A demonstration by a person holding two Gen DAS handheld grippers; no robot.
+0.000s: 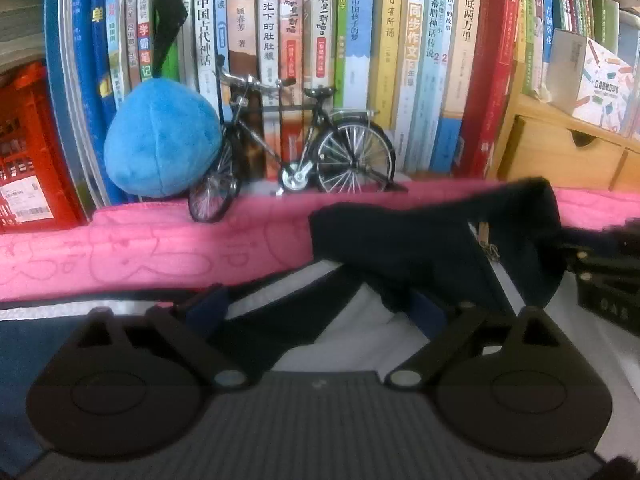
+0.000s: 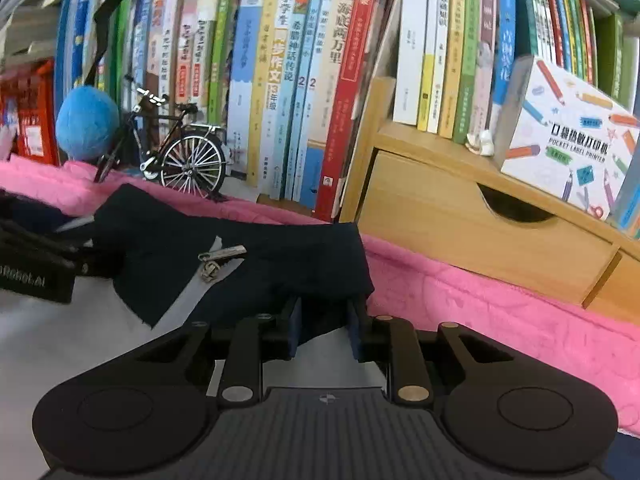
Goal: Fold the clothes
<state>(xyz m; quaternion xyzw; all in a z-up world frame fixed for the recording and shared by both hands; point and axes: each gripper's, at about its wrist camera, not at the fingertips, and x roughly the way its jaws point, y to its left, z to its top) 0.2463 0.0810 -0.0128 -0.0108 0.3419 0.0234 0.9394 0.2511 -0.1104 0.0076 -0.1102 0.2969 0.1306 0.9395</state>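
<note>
Pink quilt (image 2: pixel 500 308) bears one navy jacket (image 2: pixel 248 256) — right gripper (image 2: pixel 324 332) pinching it, left gripper (image 1: pixel 316 312) wide, empty.

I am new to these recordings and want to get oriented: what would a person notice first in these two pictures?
First comes the dark navy garment with its metal zipper pull, lying on the pink quilted cover just in front of the right tongs. Behind it stands a small model bicycle beside a blue plush ball. A crowded row of colourful books fills the back.
</note>
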